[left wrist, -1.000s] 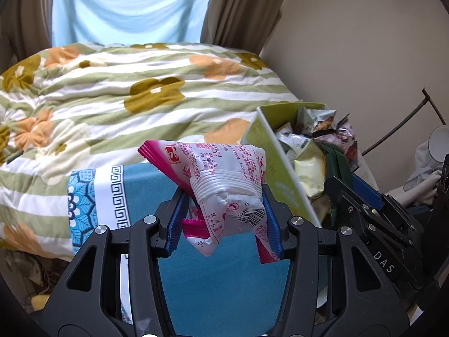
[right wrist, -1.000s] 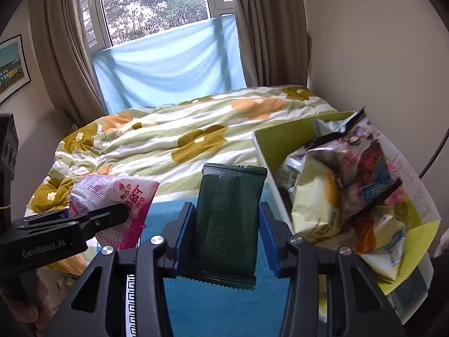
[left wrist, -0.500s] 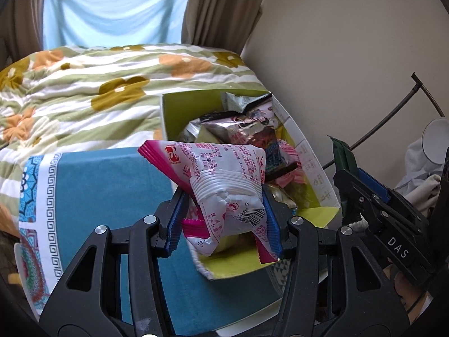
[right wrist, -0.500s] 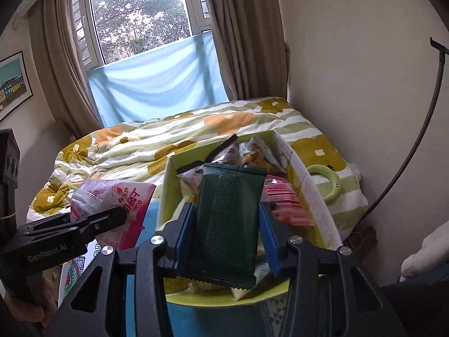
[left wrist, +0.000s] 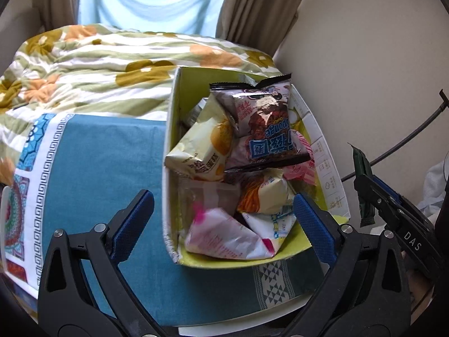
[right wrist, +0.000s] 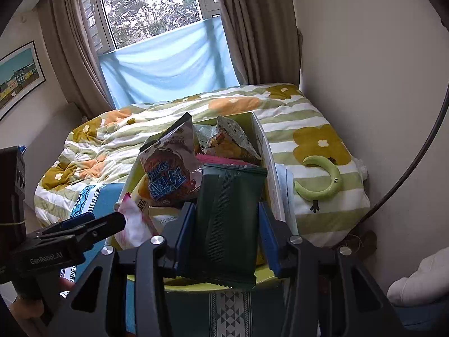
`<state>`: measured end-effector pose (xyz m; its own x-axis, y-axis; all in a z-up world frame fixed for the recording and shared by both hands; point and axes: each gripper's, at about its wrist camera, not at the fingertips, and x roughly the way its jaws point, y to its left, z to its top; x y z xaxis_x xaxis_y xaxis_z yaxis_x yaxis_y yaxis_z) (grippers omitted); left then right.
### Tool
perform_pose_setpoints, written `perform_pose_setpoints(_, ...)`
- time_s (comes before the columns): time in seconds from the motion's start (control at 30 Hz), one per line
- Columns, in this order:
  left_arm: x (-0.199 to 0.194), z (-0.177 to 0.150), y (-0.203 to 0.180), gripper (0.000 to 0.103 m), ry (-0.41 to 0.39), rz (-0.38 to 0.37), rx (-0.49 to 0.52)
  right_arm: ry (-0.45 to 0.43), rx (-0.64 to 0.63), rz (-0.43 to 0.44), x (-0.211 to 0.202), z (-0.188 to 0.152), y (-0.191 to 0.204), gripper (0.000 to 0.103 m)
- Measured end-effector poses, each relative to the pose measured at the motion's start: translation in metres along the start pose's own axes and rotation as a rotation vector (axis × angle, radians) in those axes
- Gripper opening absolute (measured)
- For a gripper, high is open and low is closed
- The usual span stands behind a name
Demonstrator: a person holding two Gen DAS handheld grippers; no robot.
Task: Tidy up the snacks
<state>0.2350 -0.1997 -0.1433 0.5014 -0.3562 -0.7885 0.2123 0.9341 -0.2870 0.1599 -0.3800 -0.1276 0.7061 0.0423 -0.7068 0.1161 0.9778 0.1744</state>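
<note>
A yellow-green box point(left wrist: 193, 84) full of snack packets stands on a blue cloth point(left wrist: 92, 163). A pink and white packet point(left wrist: 224, 236) lies in the box's near end. My left gripper point(left wrist: 221, 219) is open and empty, its jaws spread on either side of that packet. My right gripper point(right wrist: 226, 236) is shut on a dark green packet point(right wrist: 227, 219) and holds it above the box's near right part point(right wrist: 268, 168). The green packet also shows at the right edge of the left wrist view point(left wrist: 362, 179). The left gripper's fingers point(right wrist: 84, 224) reach in at the left of the right wrist view.
The box holds a brown sponge-cake packet point(left wrist: 266, 123), a pale yellow packet point(left wrist: 204, 146) and several others. A flowered quilt point(left wrist: 98, 64) covers the bed behind. A green crescent toy point(right wrist: 322, 179) lies on the quilt right of the box. A wall point(left wrist: 364, 56) stands close on the right.
My left gripper has opened and let the pink and white packet fall into the box. Both grippers have come closer over the box; the right one still holds the green packet.
</note>
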Motion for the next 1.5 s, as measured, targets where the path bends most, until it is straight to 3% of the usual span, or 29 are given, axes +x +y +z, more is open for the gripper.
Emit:
perform_pose_setpoints(0.33,-0.033,-0.004,0.01,0.099,-0.027,0.05,0.034,-0.007,-0.009,0.026,-0.002,0.004,-0.004,0.042)
perform_pose_setpoints(0.6,-0.042,-0.006,0.014,0.099,-0.035,0.117,0.043,-0.005,-0.014,0.043,0.024,0.011,-0.006,0.043)
perform_pose_setpoints(0.67,-0.04,-0.01,0.019,0.099,-0.026,0.124,0.037,0.011,-0.003,0.052,0.034,0.008,-0.009,0.052)
perform_pose_setpoints(0.73,-0.038,-0.016,0.023,0.099,-0.015,0.125,0.028,0.02,0.011,0.055,0.037,0.003,-0.011,0.091)
perform_pose_setpoints(0.77,-0.037,-0.019,0.025,0.099,-0.009,0.125,0.023,0.006,0.016,0.057,0.034,-0.001,-0.012,0.094)
perform_pose_setpoints(0.9,-0.04,-0.029,0.033,0.099,0.003,0.118,0.008,0.017,0.005,0.045,0.025,-0.013,-0.01,0.095)
perform_pose_setpoints(1.07,-0.067,-0.035,0.036,0.099,-0.044,0.122,0.029,0.013,0.007,0.046,0.007,-0.02,0.0,0.095)
perform_pose_setpoints(1.5,-0.205,-0.053,0.047,0.101,-0.28,0.205,0.106,-0.16,-0.066,0.014,-0.114,-0.025,0.071,0.095)
